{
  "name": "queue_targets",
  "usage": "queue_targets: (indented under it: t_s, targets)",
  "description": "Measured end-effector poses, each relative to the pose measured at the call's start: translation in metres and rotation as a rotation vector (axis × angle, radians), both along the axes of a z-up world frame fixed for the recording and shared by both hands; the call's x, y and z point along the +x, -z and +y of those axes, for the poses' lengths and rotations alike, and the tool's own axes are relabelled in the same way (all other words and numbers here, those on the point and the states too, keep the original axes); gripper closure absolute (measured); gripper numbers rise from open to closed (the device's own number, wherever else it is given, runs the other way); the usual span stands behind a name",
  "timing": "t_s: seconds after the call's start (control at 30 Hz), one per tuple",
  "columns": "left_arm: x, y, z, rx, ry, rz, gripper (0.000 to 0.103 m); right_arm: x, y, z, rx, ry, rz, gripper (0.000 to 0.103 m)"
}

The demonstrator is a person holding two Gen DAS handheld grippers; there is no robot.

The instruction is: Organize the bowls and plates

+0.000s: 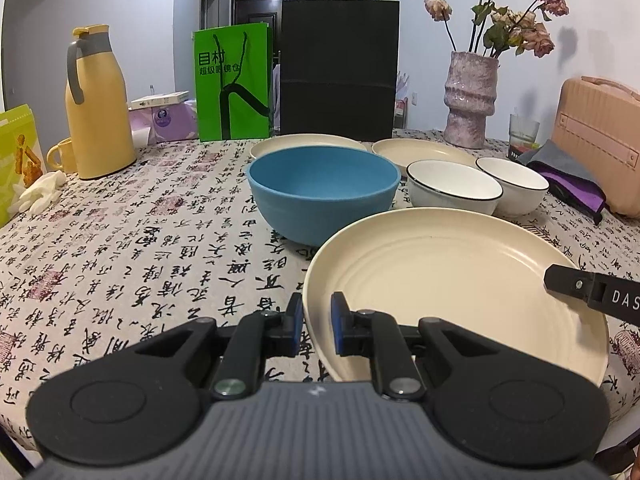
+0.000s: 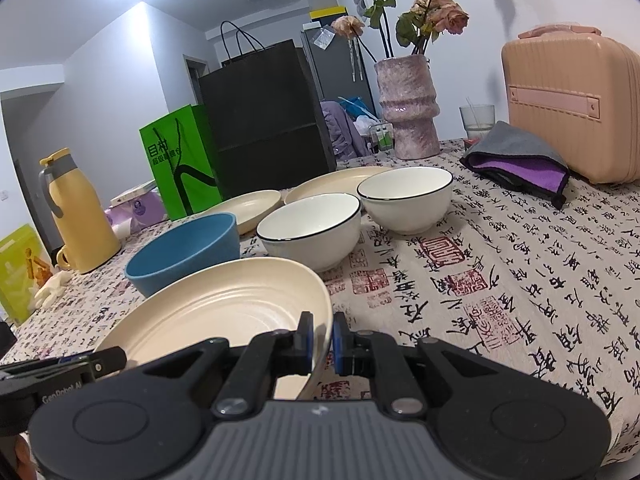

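You are holding the large cream ribbed plate [image 1: 452, 280] by two opposite edges, so the main risk is a lopsided grip: if one hand is rising or pulling faster than the other, the thin rim is likely sliding out of the blue pads and the plate is dropping onto the calligraphy-print tablecloth [image 1: 140, 248]. It is also sitting close to the blue matte bowl [image 1: 322, 194], just beyond its far edge, and near the two white black-rimmed bowls [image 2: 316, 230]; swinging it forward low is risking a knock against them. The two flatter cream plates [image 2: 332, 184] are lying further back, likely the stacking spot, so you are probably needing clearance over the bowls to get there.

Your left gripper [image 1: 316, 320] is pinching the plate's near-left rim, jaws narrow with the rim between the pads. Your right gripper [image 2: 321, 334] is clamping the right rim the same way, jaws nearly closed on it. In the left wrist view the right gripper's finger is reaching in over the plate's right edge.

Both grippers are pointing forward and tilting moderately down toward the table. In the right wrist view the plate is looking tipped, its right edge higher than its left; whether its underside is touching the cloth is not clear, so keep both hands level with each other.
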State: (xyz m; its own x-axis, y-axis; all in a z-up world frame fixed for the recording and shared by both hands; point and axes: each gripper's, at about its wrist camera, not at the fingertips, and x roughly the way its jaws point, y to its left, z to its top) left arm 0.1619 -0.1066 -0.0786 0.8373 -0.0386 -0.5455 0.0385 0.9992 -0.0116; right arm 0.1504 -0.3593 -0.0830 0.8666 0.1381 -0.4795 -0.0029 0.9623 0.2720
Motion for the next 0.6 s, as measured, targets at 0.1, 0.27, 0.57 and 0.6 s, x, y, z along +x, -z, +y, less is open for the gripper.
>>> queue_targets:
  t_s: [0.1, 0.27, 0.57, 0.6]
  targets:
    - [0.002, 0.002, 0.0, -0.001, 0.0, 0.007, 0.089, 0.003, 0.003, -0.001, -0.002, 0.0, 0.004, 0.093]
    - [0.007, 0.006, -0.001, -0.002, -0.001, 0.02, 0.089, 0.006, 0.006, 0.0, -0.007, -0.001, 0.01, 0.093]
    - [0.014, 0.013, 0.0, -0.004, -0.001, 0.041, 0.089, 0.013, 0.011, 0.002, -0.026, -0.003, 0.017, 0.093]
    - [0.015, 0.014, 0.0, -0.004, -0.002, 0.043, 0.089, 0.013, 0.011, 0.002, -0.028, -0.003, 0.018, 0.093]
